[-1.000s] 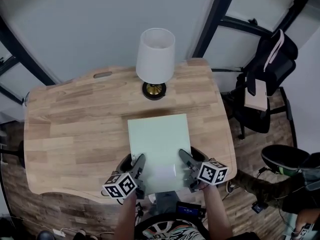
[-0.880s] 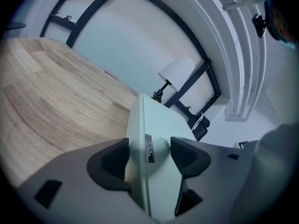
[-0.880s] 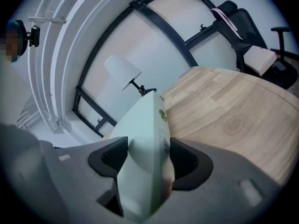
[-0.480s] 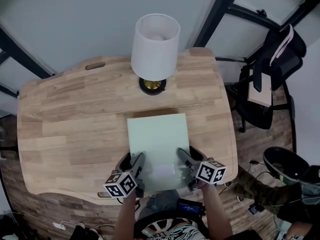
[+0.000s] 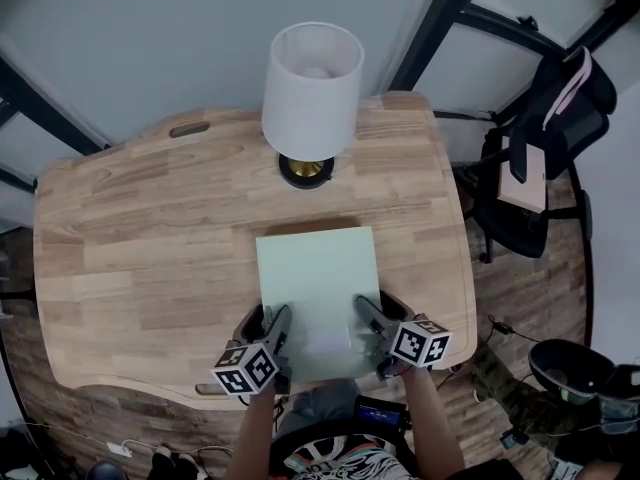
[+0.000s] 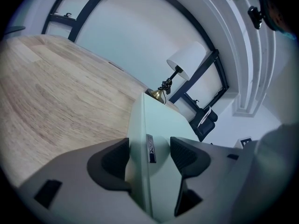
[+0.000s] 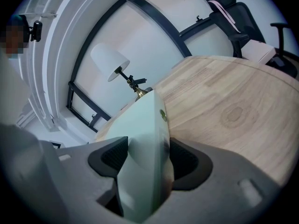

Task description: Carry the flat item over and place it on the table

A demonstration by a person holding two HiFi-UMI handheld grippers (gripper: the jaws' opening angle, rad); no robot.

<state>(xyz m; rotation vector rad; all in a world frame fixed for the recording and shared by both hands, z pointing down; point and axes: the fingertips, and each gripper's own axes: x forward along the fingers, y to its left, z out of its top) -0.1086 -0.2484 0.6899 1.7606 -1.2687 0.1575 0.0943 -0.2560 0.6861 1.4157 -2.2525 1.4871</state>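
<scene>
A pale green flat box is held level just above the wooden table, its far edge casting a shadow toward the lamp. My left gripper is shut on the box's near left edge, and my right gripper is shut on its near right edge. In the left gripper view the box runs edge-on between the two dark pads. The right gripper view shows the same box clamped between its pads.
A lamp with a white shade and brass base stands at the table's far side, close beyond the box. A black office chair with a board on it is off the table's right. Dark frame posts line the white wall.
The view has shifted slightly, with the lamp looming larger. The box and both grippers keep nearly the same place over the table's near edge.
</scene>
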